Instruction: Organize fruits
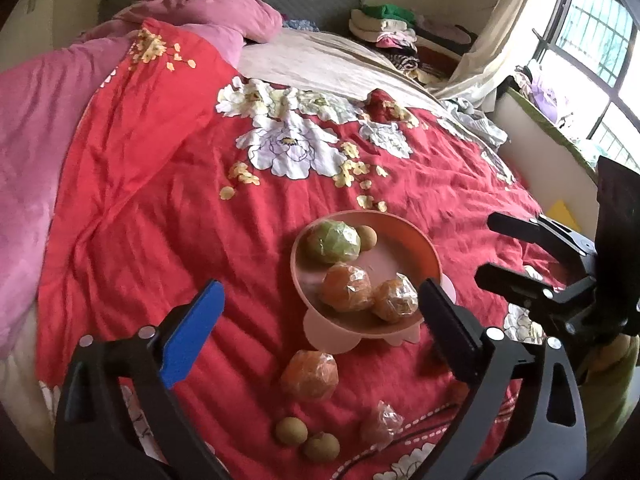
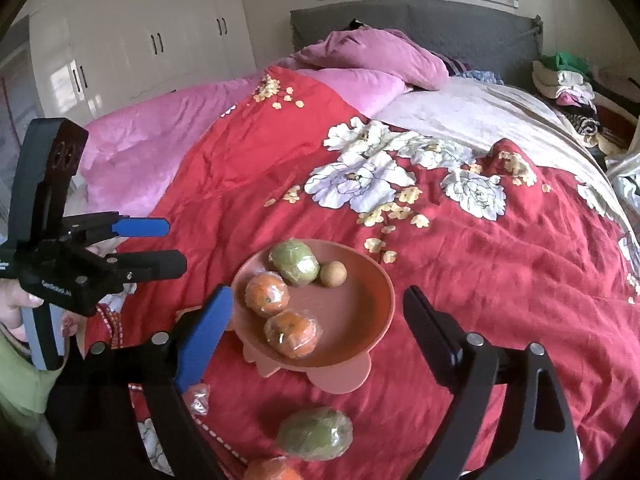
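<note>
The left tongs (image 1: pixel 320 320) stood nearest the camera, their jaws spread wide and empty, one on either side of the dish with nothing pressed between the pads. The right tongs (image 2: pixel 316 320) were likewise wide open and held nothing, framing the same dish from the other side. No earlier view was given, so only this open stance could be told.

Under everything lay the bed with its red flowered quilt (image 1: pixel 160 184), rumpled and printed with white blossoms. On it stood a pink footed dish (image 1: pixel 430 256), upright on a scalloped base. In the dish were a green fruit (image 1: pixel 333 241) wrapped in clear film, two wrapped oranges, the first orange (image 1: pixel 346 287) touching the second orange (image 1: pixel 395 298), and a small brown round fruit (image 1: pixel 366 238) just beside the green one.

On the quilt in front of the dish lay another wrapped orange (image 1: pixel 309 374), apart from the base. Near it, in the right wrist view, lay a second wrapped green fruit (image 2: pixel 315 433). Closer to the camera sat two small brown fruits (image 1: pixel 291 431) side by side, and to their right a small crumpled wrapped piece (image 1: pixel 380 424), too blurred to name.
</note>
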